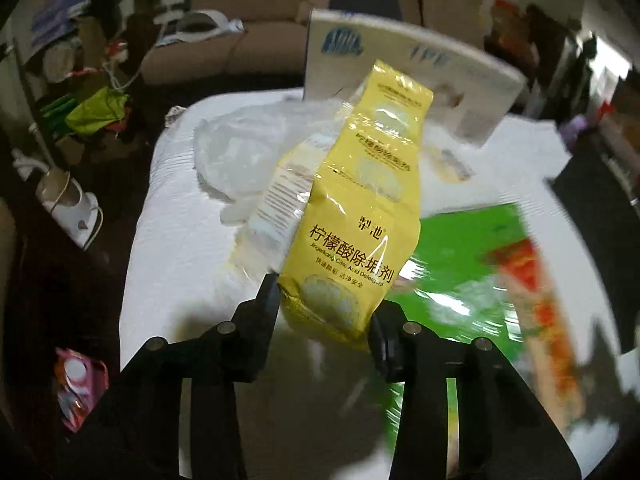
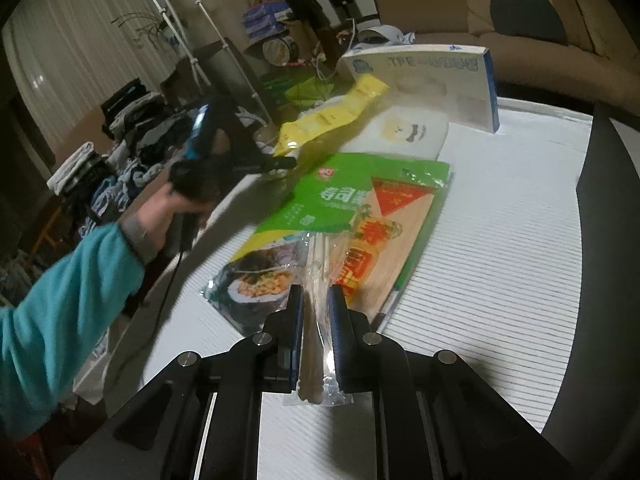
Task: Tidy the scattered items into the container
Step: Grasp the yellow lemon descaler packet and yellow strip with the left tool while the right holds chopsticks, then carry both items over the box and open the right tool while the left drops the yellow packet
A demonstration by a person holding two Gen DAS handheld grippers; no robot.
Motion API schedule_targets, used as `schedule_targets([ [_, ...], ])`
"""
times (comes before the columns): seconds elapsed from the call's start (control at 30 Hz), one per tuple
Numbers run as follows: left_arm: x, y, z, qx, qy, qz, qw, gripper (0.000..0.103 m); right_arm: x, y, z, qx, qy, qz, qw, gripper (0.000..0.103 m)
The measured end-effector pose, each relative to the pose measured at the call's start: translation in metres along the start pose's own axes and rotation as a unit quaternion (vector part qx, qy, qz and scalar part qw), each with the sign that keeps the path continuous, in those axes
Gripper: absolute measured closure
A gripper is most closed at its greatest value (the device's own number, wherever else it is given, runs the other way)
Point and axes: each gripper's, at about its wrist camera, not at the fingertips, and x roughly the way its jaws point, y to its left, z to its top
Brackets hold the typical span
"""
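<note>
My left gripper (image 1: 326, 304) is shut on the bottom end of a yellow citric-acid detergent packet (image 1: 356, 208) and holds it raised above the white table. The packet also shows in the right wrist view (image 2: 328, 116), held out toward a white plastic bag container (image 2: 400, 132); in the left wrist view the bag (image 1: 240, 156) lies beyond the packet. My right gripper (image 2: 316, 296) is shut on a clear packet of wooden chopsticks (image 2: 314, 344) at the near end of the green sushi kit package (image 2: 340, 204), which lies flat on the table.
A white and blue box (image 2: 432, 80) stands on edge behind the bag; it also shows in the left wrist view (image 1: 412, 68). The white ribbed tablecloth (image 2: 500, 240) covers the table. A brown sofa (image 2: 540, 40) and floor clutter lie beyond it.
</note>
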Motion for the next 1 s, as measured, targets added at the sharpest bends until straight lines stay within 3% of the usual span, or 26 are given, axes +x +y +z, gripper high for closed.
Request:
schedule_targets([
  [0.23,-0.132,-0.061,-0.014,-0.025,-0.071,-0.033,0.9966,0.066,-0.043,0.022,0.004,0.006,-0.022,0.012,1.0,0.091],
  [0.57,-0.318,-0.179,0.046,0.012,-0.155,-0.072,0.9851,0.066,-0.177,0.039,0.025,-0.001,-0.074,-0.009,0.997,0.091],
  [0.77,-0.384,-0.264,0.096,0.014,-0.187,-0.111,0.976,0.066,-0.266,0.023,0.038,-0.008,-0.097,-0.054,0.994,0.091],
  [0.8,-0.393,-0.277,0.102,0.015,-0.193,-0.12,0.9737,0.068,-0.285,0.019,0.039,-0.009,-0.104,-0.063,0.993,0.091],
  [0.83,-0.401,-0.291,0.109,0.017,-0.199,-0.128,0.9715,0.078,-0.301,0.015,0.04,-0.011,-0.109,-0.071,0.991,0.091],
  [0.93,-0.421,-0.342,0.129,0.027,-0.21,-0.157,0.9647,0.078,-0.345,0.002,0.043,-0.014,-0.12,-0.096,0.988,0.091],
  [1.0,-0.421,-0.371,0.141,0.039,-0.209,-0.155,0.9649,0.077,-0.366,-0.012,0.041,-0.009,-0.116,-0.111,0.987,0.091],
])
